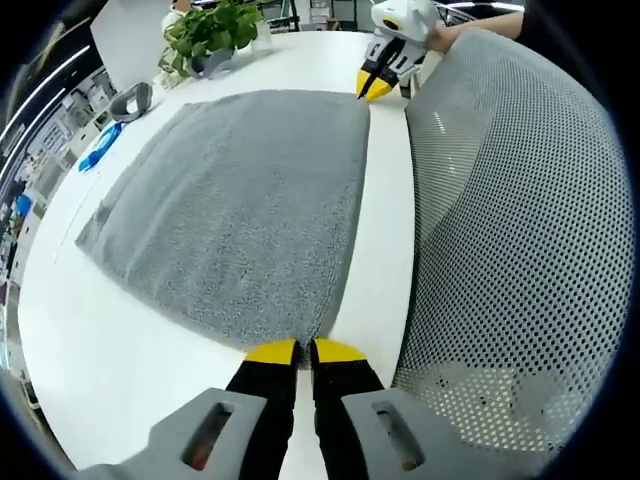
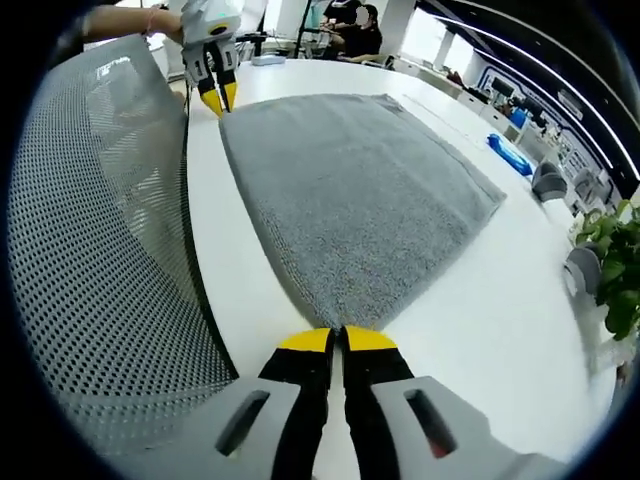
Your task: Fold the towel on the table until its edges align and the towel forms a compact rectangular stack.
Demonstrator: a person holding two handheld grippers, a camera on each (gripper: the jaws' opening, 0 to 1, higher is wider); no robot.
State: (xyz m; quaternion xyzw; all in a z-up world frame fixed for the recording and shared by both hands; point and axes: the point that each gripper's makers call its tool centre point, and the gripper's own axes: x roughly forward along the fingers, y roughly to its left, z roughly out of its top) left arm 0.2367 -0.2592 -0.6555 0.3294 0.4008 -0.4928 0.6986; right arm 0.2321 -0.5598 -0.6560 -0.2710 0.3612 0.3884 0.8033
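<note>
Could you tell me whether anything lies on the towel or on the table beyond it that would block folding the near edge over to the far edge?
Nothing visible does: the grey towel lies flat and bare, with both grippers at its near corners.

chair [image 1: 520, 230]: grey mesh back, beside table edge
plant [image 1: 210, 30]: green, far end of table
blue item [image 1: 100, 148]: on table nr towel
people [image 2: 352, 28]: seated, bkgd

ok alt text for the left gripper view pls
A grey towel lies flat on a white table, the left gripper shut on its near corner. The right gripper grips the far corner, beside a mesh chair back.
</note>
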